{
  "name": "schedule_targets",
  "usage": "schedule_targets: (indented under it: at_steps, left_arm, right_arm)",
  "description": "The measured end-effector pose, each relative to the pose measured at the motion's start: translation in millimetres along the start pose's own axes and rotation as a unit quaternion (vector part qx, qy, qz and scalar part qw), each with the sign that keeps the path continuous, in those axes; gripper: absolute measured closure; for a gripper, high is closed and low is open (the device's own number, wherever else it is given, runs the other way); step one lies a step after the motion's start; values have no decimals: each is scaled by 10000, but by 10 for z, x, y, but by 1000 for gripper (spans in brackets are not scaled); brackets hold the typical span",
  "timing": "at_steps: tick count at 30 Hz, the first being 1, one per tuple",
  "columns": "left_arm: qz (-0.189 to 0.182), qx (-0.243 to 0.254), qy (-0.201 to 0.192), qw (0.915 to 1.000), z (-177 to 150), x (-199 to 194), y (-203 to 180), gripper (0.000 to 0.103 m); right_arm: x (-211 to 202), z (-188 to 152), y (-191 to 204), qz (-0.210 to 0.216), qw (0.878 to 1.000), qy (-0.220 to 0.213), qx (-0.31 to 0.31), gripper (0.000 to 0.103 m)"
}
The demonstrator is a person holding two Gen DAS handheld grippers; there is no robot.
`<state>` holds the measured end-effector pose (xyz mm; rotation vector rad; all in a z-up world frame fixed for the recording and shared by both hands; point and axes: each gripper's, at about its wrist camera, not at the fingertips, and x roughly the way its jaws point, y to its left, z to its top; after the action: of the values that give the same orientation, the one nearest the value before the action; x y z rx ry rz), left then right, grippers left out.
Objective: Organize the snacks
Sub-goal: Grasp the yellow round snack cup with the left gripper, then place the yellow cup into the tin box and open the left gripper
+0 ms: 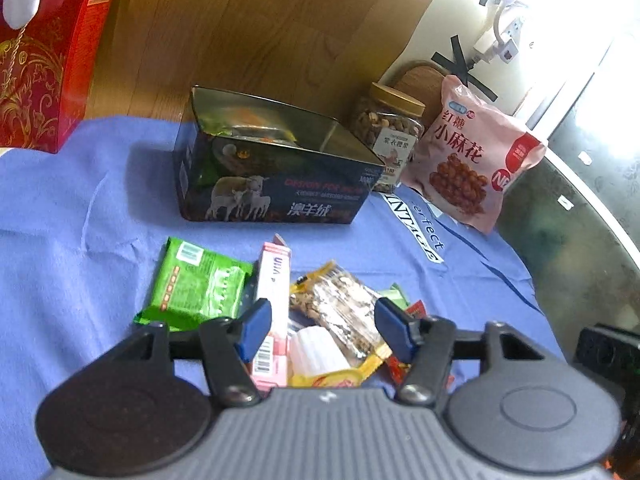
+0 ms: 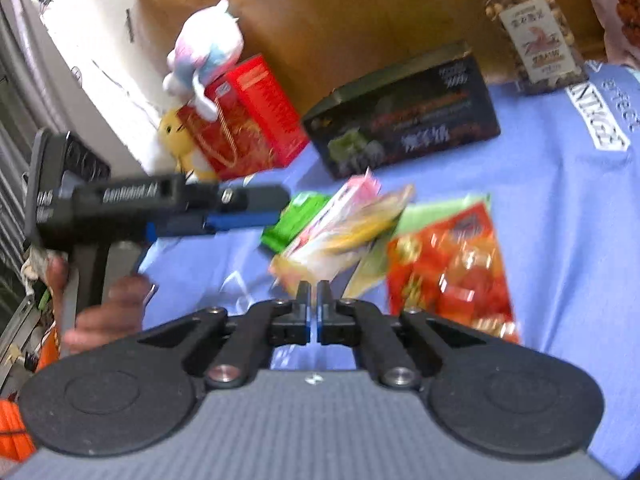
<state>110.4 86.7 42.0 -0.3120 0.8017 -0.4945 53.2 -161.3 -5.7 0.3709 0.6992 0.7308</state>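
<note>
Hovering low over the snack pile on the blue cloth [image 1: 80, 208], left gripper [image 1: 320, 326] half spread, pads straddling both the pink carton [image 1: 274, 280] and the clear nut bar [image 1: 344, 312] without pressing on either. Risking a double grab: closing from here likely meaning pinching two packs together, or the slick wrapper squirting out sideways. Right gripper [image 2: 314, 292] pinched nearly shut with nothing visibly between the tips, sitting just short of the pile's near edge beside the red candy bag [image 2: 452, 264]. Nudging the heap and scattering packs toward the cloth's edge looking possible. Waiting behind the pile, the open dark tin [image 1: 276, 168], well apart; carrying a loosely held pack that far inviting a drop.
</note>
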Motion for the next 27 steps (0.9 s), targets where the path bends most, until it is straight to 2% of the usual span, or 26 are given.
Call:
schedule_targets:
  at_steps: [1,3,5,6,11,14,17,19,22,27]
  left_arm:
    - [1,-4,-3,10000,-2,-2,-11,45]
    - [-4,-23,-17,10000,-22,-18,-19,45]
    - [-4,-51,-2,10000,-46,-27,-7,45]
    - [13,-50,16,10000,-65,-31,0,45]
    - [155,306,118,9993,-227,-11,-45,45]
    - [297,820,104,9961,-346,34,-161,45]
    - [182,1115,243,9933,-342,65,-296,50]
    - [221,1234,217,9919,-317,53,-358,50]
    - [15,1122,109,9936,-234,-37,-375,50]
    - [-164,1047,-266,9940,68,-177,-465,50]
  right_arm:
    - [-1,-11,-7,7,10000,-8,27,92]
    - [-28,-26,-5,-73,9999,-141,2,91]
    - [0,-3,70,-233,9992,-185,-257,78]
    - [33,8,114,-286,9985,-184,-430,76]
    - [336,31,169,-523,9936,38,-1001,76]
    - [495,13,113,-486,9941,99,-969,76]
    - [531,65,139,-487,9944,126,-926,81]
    - [488,67,183,-576,9933,29,-1006,82]
    - [339,95,218,-556,9937,-202,-952,82]
    - [192,318,324,-590,9902,-681,-1070,82]
